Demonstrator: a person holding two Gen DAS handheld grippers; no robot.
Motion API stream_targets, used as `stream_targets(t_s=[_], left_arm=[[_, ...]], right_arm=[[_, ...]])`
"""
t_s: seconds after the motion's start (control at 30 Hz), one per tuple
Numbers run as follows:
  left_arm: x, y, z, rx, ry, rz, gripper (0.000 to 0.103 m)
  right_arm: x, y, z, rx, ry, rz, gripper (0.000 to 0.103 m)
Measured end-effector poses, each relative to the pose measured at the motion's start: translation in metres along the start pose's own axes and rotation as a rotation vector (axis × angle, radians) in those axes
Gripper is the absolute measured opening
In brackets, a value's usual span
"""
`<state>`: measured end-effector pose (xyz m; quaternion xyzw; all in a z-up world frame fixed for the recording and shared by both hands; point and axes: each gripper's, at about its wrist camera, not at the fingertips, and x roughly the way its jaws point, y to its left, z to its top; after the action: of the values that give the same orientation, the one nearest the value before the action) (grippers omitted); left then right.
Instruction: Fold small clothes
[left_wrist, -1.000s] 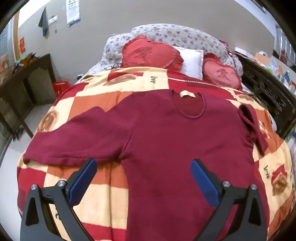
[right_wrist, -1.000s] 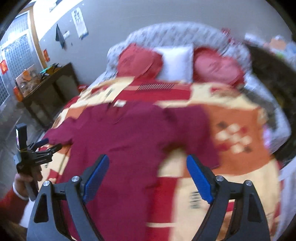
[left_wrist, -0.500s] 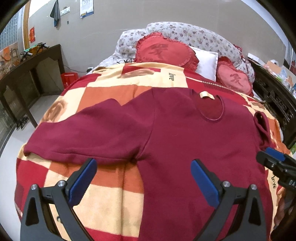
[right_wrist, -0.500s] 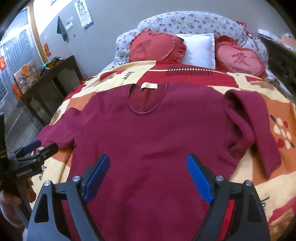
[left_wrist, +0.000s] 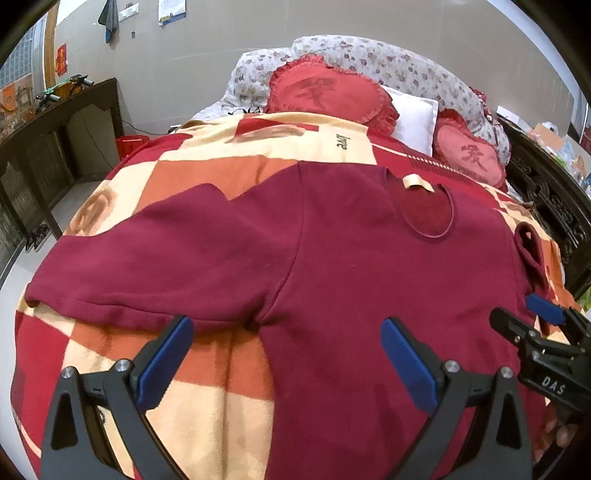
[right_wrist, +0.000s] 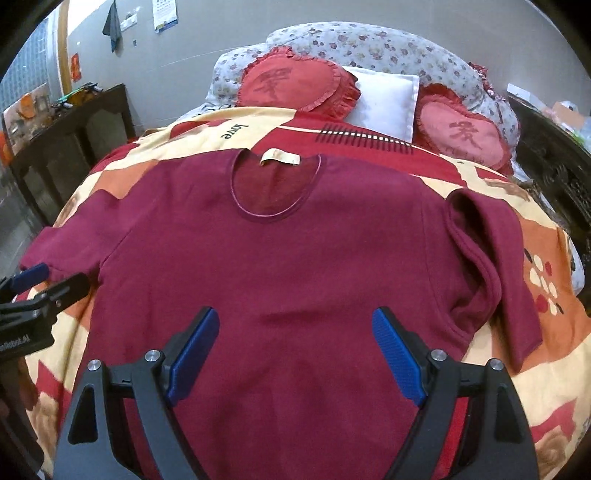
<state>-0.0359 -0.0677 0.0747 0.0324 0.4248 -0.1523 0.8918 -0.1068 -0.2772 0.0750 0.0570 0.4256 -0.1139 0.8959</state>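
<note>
- Left claw (left_wrist: 286, 354): released, jaws spread wide, holding nothing; it hovers over the near left part of the shirt (left_wrist: 351, 266), about where the armpit seam meets the body
- Right claw (right_wrist: 295, 347): released, jaws spread wide, holding nothing; it hovers over the lower middle of the shirt body
- Each claw shows at the edge of the other's view, so the two stand near each other at the near side of the bed (left_wrist: 221, 406)
- Shirt: dark red, lying face up and flat on the checked blanket of the bed, neck opening (right_wrist: 275, 188) and label toward the pillows (right_wrist: 384, 99)
- Left sleeve (left_wrist: 147, 266): spread out flat, reaching toward the left edge of the bed
- Right sleeve (right_wrist: 491, 266): not flat; it is doubled over on itself and rumpled, lying beside the body panel
- Step in hand (judgement): the garment is laid out and no fold has been made; the claws are being placed for the first grasp
- Next move (judgement): the right sleeve probably needs smoothing or bringing across the body first
- Requirement: each claw must come down to the fabric and pinch the shirt layers only, not the blanket beneath
- Requirement: take hold at an edge or seam, such as a sleeve end or shoulder, so the fold line runs straight
- Hem: hidden below the claws in both views; its lie cannot be told
</note>
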Motion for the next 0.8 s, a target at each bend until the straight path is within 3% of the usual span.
stream_targets(t_s=[0.43,0.8], left_arm=[[0.013,0.000,0.001,-0.007,0.007,-0.006,0.103],[0.019,0.008,0.002,-0.010,0.016,0.017,0.103]], right_arm=[[0.018,-0.002,0.004,0.027,0.015,-0.061,0.103],[0.025,-0.003,0.001,0.058,0.033,-0.015,0.103]])
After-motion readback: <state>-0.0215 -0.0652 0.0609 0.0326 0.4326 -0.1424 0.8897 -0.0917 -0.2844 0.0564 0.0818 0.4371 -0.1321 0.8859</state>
